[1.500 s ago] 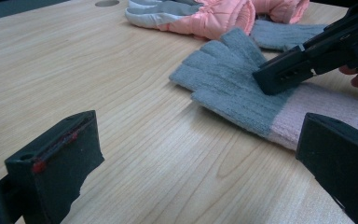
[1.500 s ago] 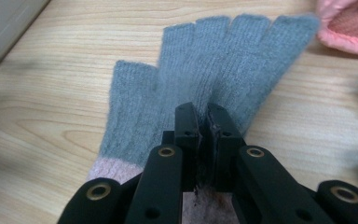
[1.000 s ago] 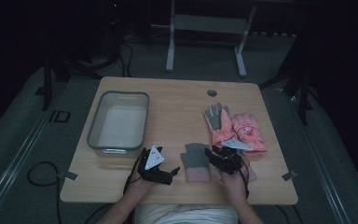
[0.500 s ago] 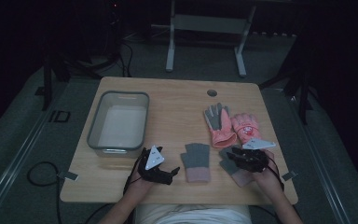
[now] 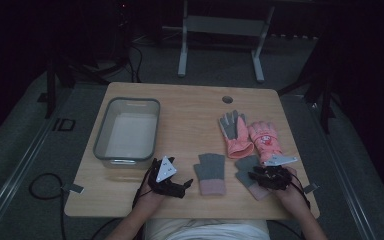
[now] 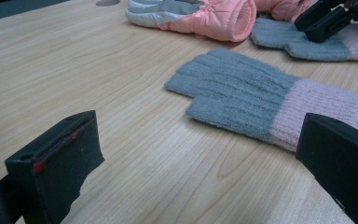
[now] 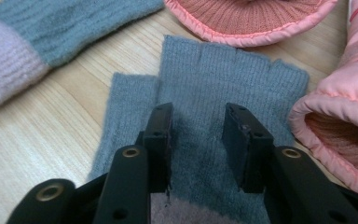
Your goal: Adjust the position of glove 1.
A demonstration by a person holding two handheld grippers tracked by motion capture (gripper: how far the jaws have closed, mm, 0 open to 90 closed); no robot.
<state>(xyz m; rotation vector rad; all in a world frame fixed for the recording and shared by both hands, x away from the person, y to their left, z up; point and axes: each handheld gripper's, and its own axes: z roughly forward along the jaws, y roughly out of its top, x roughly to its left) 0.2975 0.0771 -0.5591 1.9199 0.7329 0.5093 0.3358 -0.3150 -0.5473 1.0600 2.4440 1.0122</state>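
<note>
I am keeping my left tongs [image 5: 182, 186] resting near the front edge of the counter [image 5: 190, 105], with the jaws standing wide apart and nothing between them. In the left gripper view they are framing a grey knit glove [image 6: 261, 100] with a pink cuff, lying flat just ahead of them on the wood. My right tongs [image 7: 198, 144] are hovering over the second grey glove [image 7: 214, 93], which is lying flat to the right of the first one, close to the front edge. Their jaws are standing partly apart over the glove's palm; I cannot tell whether the tips are touching the knit, and no fabric is pinched between them. In the high view the right tongs [image 5: 256, 176] are covering this glove's cuff end. Just beyond it, two pink padded gloves [image 5: 250, 135] are lying side by side, one palm up with its grey face showing. A clear bin [image 5: 127, 132] is sitting on the left side of the counter, well apart from all the gloves.
</note>
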